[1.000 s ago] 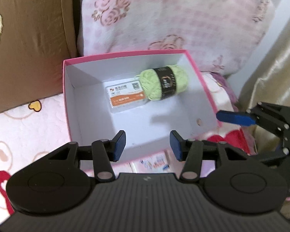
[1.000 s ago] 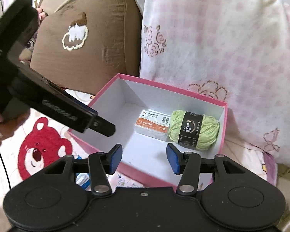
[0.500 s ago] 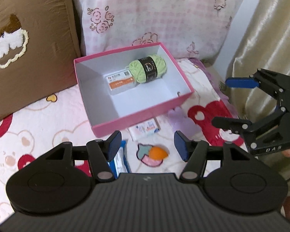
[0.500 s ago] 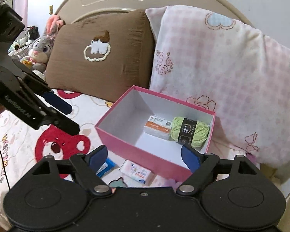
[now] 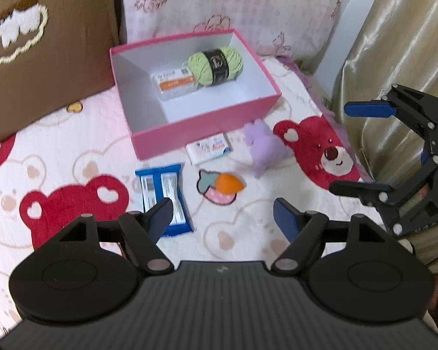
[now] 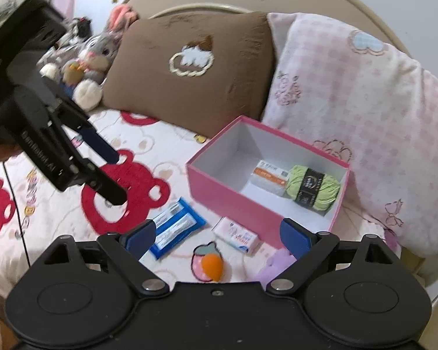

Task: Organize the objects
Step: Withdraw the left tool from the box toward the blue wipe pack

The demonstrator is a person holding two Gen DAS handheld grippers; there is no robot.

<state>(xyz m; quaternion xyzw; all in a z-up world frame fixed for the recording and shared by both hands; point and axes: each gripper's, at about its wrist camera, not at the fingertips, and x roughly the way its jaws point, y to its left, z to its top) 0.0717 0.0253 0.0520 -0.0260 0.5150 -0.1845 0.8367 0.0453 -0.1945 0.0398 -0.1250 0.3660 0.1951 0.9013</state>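
Both grippers, left (image 5: 222,215) and right (image 6: 217,234), are hanging wide apart, holding nothing; yarn (image 5: 216,64) is sitting in the box (image 5: 207,125).

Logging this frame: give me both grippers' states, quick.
Left gripper: open, holding nothing.
Right gripper: open, holding nothing.

Left black two-finger gripper (image 5: 222,215) — blue-padded jaws spread wide, empty; right black two-finger gripper (image 6: 217,234) — likewise spread, empty.
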